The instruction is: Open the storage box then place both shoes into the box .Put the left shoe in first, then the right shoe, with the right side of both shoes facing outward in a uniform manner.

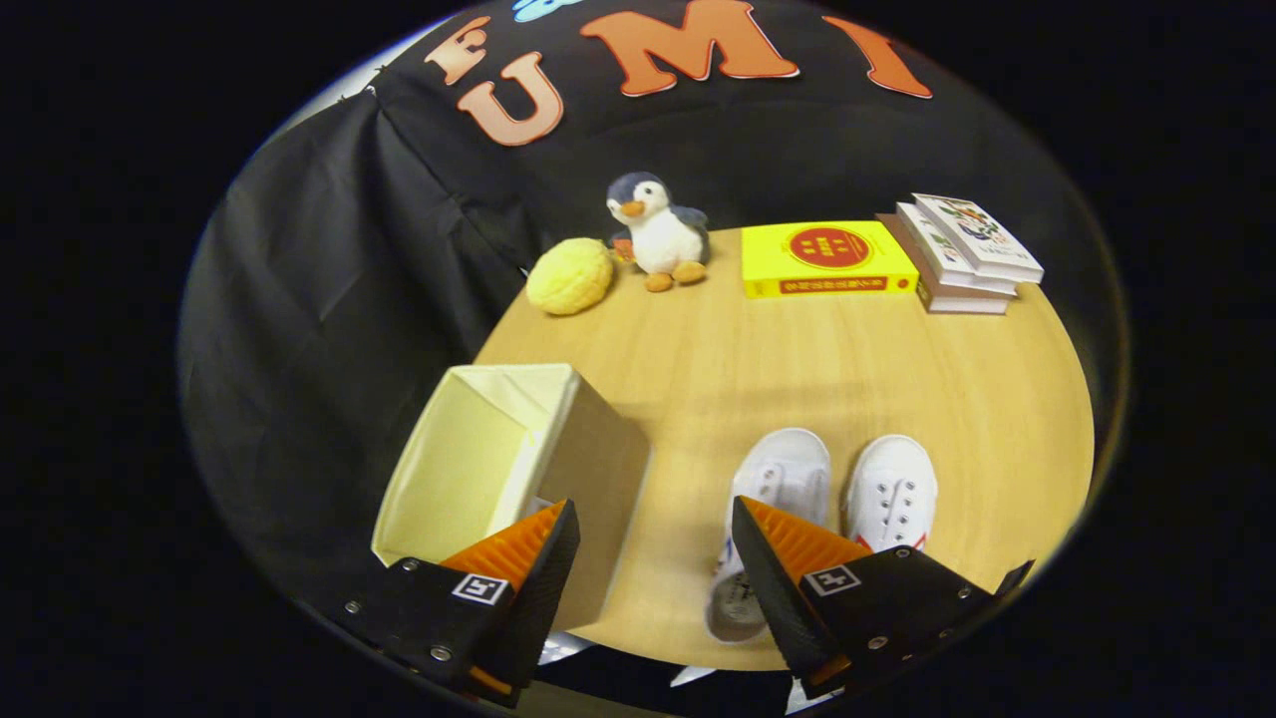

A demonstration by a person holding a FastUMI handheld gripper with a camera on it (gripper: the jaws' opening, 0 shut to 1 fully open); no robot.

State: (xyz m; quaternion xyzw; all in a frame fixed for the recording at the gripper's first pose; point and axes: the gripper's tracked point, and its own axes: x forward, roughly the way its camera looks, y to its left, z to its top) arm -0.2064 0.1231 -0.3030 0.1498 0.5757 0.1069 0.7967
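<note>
Gripper [653, 519] fingers spread wide, gripping nothing, above the wooden table [698, 379]; open storage box [498, 469] by one finger, two white shoes [827, 499] side by side by the other; beyond, yellow ball [569, 276], plush penguin [658, 231], yellow book [825, 259], stacked books [965, 254].
</note>
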